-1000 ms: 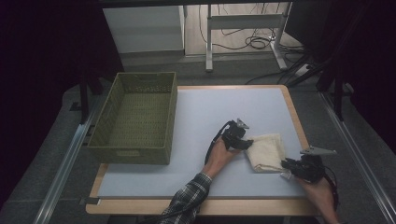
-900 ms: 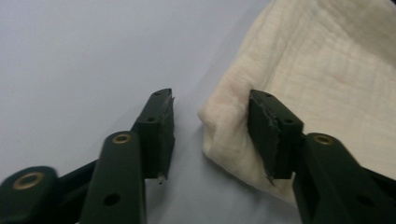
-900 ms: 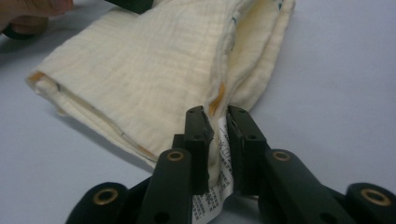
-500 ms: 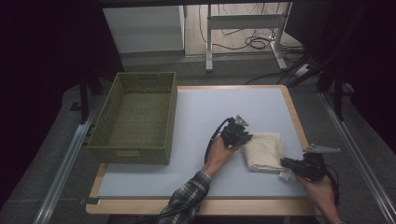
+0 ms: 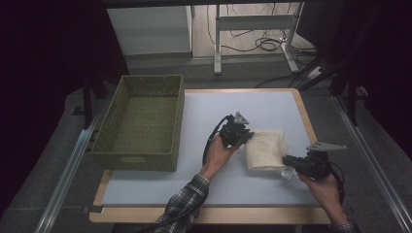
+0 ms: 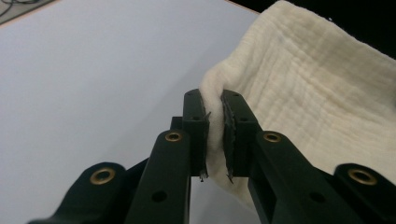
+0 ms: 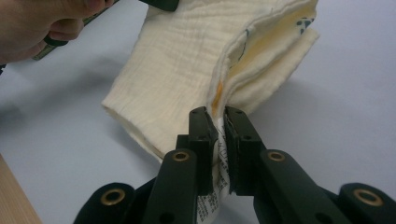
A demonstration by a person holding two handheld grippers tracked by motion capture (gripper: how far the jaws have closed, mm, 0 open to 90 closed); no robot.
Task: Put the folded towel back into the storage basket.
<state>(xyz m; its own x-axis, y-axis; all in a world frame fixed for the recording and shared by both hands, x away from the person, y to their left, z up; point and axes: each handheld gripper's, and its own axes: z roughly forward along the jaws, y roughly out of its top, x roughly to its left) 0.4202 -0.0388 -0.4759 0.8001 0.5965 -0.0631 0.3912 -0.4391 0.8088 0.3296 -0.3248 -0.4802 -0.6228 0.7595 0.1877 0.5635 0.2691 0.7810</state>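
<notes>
1. Pale blue matting covers the wooden-edged table (image 5: 160, 187), which stands on a dark grey floor with cables lying farther back.
2. Nearest the front edge, toward the right corner, the right gripper (image 5: 290, 163) pinches the near right corner of the cream cloth (image 5: 265, 148); in the right gripper view its jaws are pressed on the folded layers and a printed label (image 7: 212, 198).
3. Just beyond, the cloth lies folded on the right half of the surface, its gripped edges lifted off the mat.
4. At the cloth's left edge, the left gripper (image 5: 248, 136) has just clamped onto a fold, cloth squeezed between its jaws.
5. Farther left, a green woven basket (image 5: 104, 133) sits along the left edge.
</notes>
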